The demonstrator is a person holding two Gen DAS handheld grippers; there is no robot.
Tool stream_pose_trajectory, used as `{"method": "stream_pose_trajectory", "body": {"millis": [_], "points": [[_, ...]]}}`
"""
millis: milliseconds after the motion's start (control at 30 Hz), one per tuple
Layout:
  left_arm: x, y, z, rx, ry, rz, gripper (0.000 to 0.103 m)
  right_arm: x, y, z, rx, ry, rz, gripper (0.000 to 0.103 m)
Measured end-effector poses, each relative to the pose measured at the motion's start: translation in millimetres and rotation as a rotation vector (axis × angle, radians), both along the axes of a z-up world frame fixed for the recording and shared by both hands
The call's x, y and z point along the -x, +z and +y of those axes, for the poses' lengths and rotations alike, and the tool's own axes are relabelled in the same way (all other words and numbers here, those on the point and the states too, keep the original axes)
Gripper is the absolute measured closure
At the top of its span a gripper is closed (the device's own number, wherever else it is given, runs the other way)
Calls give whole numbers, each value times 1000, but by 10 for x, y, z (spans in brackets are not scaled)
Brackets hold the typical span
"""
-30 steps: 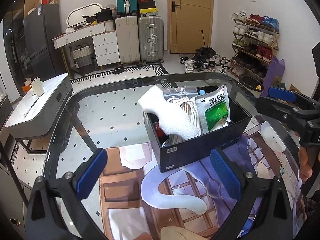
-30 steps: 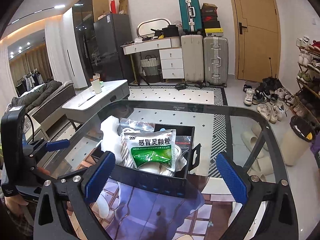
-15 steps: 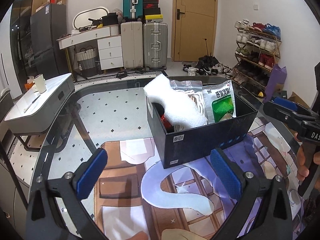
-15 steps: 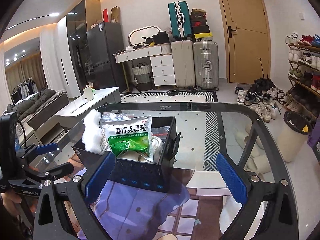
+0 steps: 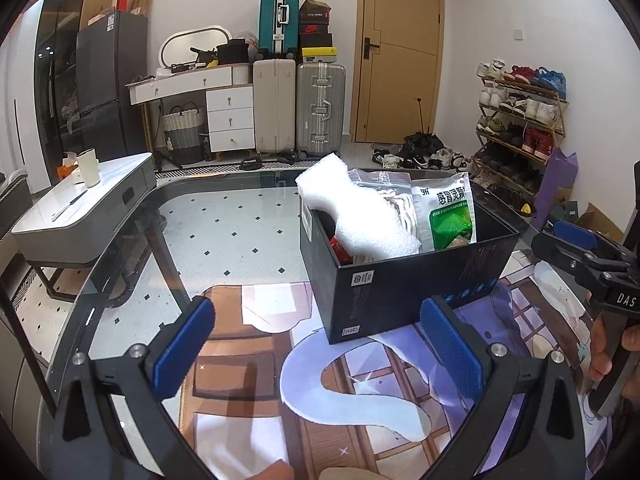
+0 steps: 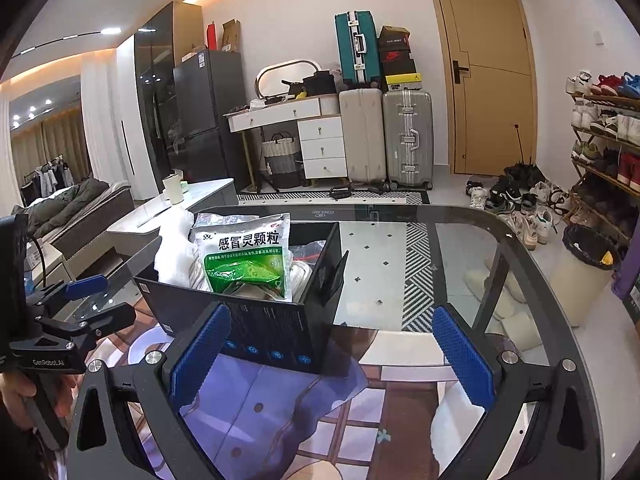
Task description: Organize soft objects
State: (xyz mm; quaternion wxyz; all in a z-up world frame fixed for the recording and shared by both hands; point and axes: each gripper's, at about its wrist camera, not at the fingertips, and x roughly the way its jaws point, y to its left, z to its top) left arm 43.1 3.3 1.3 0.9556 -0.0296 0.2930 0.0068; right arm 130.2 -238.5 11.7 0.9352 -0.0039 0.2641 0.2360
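Meanwhile both claws, left claw (image 5: 316,350) and right claw (image 6: 330,354), hang spread and empty before the black box (image 5: 404,292); something red, perhaps a packet, hides under the foam (image 5: 356,216).

We see white walls | tan door (image 5: 398,56) far | suitcases (image 5: 298,106) beside it | shoe rack (image 5: 520,120) right | tiled floor (image 5: 240,236)

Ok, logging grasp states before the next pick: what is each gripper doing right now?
Left gripper: open, holding nothing, short of the black box.
Right gripper: open, holding nothing.
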Motion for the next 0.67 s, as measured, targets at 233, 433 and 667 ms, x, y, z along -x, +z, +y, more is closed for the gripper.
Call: {"method": "stream_pose_trajectory", "body": {"millis": [233,433,667], "points": [[49,20,-3,0,-1,-29,0,84,9,-77,-38,-16,-35,1],[96,48,-70,-29,-8,-53,0,121,23,-38,-21,-7,-54,1],[142,72,-96,-34,-8,-76,0,172,-6,50,23,10,-53,1]]}}
